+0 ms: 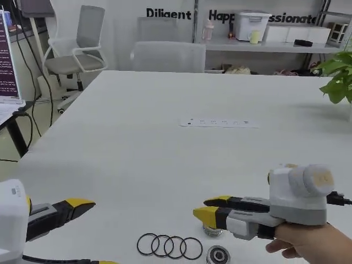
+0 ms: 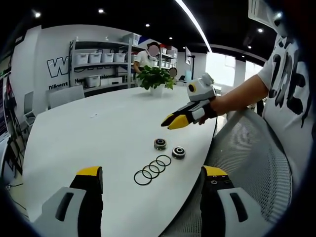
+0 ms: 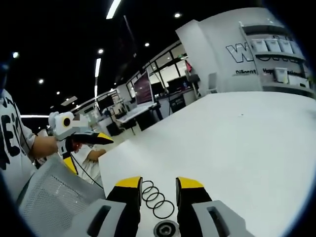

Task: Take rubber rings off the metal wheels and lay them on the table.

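Several black rubber rings [image 1: 169,246] lie in an overlapping row on the white table [image 1: 165,137], near its front edge. Two metal wheels sit just right of them, one [image 1: 218,254] nearer and one [image 1: 212,230] partly under my right gripper [image 1: 208,207]. That gripper hovers over the wheels, open by a narrow gap and holding nothing. Its own view shows the rings [image 3: 155,197] and a wheel [image 3: 166,229] between its fingertips. My left gripper [image 1: 91,235] is wide open and empty, off to the left. The rings [image 2: 152,170] and both wheels [image 2: 160,143] [image 2: 178,152] lie ahead of it.
A white power strip [image 1: 219,122] lies mid-table. A green plant [image 1: 336,77] stands at the right edge. Grey chairs [image 1: 168,55] line the far side, with shelves of boxes [image 1: 253,26] behind. A mesh chair [image 2: 252,158] is close to the table's near edge.
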Tool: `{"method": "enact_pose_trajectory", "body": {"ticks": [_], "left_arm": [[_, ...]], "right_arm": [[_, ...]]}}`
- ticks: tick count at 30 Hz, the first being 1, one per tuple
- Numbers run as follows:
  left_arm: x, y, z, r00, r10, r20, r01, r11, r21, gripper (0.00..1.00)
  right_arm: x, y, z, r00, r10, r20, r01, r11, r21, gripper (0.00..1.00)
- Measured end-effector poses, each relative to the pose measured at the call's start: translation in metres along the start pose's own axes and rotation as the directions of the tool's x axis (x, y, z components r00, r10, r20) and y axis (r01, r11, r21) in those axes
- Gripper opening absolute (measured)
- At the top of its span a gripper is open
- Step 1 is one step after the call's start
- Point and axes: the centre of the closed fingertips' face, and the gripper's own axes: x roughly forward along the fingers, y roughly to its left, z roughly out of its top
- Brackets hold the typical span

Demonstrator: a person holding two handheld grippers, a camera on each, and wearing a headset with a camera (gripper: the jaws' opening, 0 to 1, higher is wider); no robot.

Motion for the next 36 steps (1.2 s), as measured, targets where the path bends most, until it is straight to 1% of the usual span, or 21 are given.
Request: {"method": "enact_pose_trajectory", "body": {"ticks": [3, 4, 8, 12, 18, 22, 25, 27, 30, 33, 36], "left_arm": [[0.001, -0.001, 0.004, 1.0, -0.002, 0.004, 0.002, 1.0, 0.005, 0.79], [0.001, -0.001, 0.005, 1.0, -0.002, 0.004, 0.002, 1.0, 0.008, 0.79], [0.001, -0.002, 0.009, 1.0, -0.004, 0.008, 0.004, 1.0, 0.015, 0.79], [0.002, -0.004, 0.012, 0.9999, -0.007, 0.01, 0.007, 1.0, 0.018, 0.8], [0.003, -0.006, 0.016, 0.9999, -0.012, 0.008, 0.012, 1.0, 0.029, 0.8], [0.005, -0.009, 0.02, 0.9998, -0.015, 0.011, 0.015, 0.999, 0.034, 0.8], [0.007, -0.012, 0.021, 0.9997, -0.022, 0.007, 0.022, 0.999, 0.04, 0.8], [0.008, -0.013, 0.022, 0.9997, -0.023, 0.007, 0.023, 0.999, 0.045, 0.8], [0.008, -0.014, 0.024, 0.9997, -0.023, 0.01, 0.022, 0.999, 0.044, 0.8], [0.01, -0.015, 0.023, 0.9998, -0.021, 0.005, 0.021, 0.999, 0.045, 0.8], [0.011, -0.018, 0.021, 0.9997, -0.022, -0.003, 0.022, 0.998, 0.054, 0.8]], "right_arm": [[-0.014, -0.002, 0.002, 0.9999, -0.013, -0.003, 0.013, 0.999, -0.047, 0.25], [-0.016, -0.002, 0.002, 0.9999, -0.014, -0.002, 0.014, 0.999, -0.051, 0.26], [-0.033, -0.005, 0.007, 0.9994, -0.032, 0.011, 0.033, 0.996, -0.086, 0.31], [-0.047, -0.005, 0.007, 0.9989, -0.046, 0.006, 0.047, 0.99, -0.13, 0.34], [-0.067, 0.0, 0.002, 0.9981, -0.06, -0.011, 0.056, 0.978, -0.199, 0.43], [-0.078, 0.001, -0.002, 0.9971, -0.075, -0.016, 0.07, 0.974, -0.214, 0.49], [-0.086, 0.0, -0.008, 0.9954, -0.092, -0.028, 0.083, 0.968, -0.236, 0.51], [-0.09, 0.001, -0.009, 0.9947, -0.097, -0.034, 0.086, 0.966, -0.242, 0.55], [-0.096, 0.004, -0.012, 0.9938, -0.104, -0.039, 0.091, 0.963, -0.255, 0.58], [-0.101, 0.006, -0.016, 0.9926, -0.112, -0.046, 0.095, 0.957, -0.274, 0.62], [-0.105, 0.009, -0.023, 0.9909, -0.117, -0.067, 0.094, 0.958, -0.271, 0.69]]}}
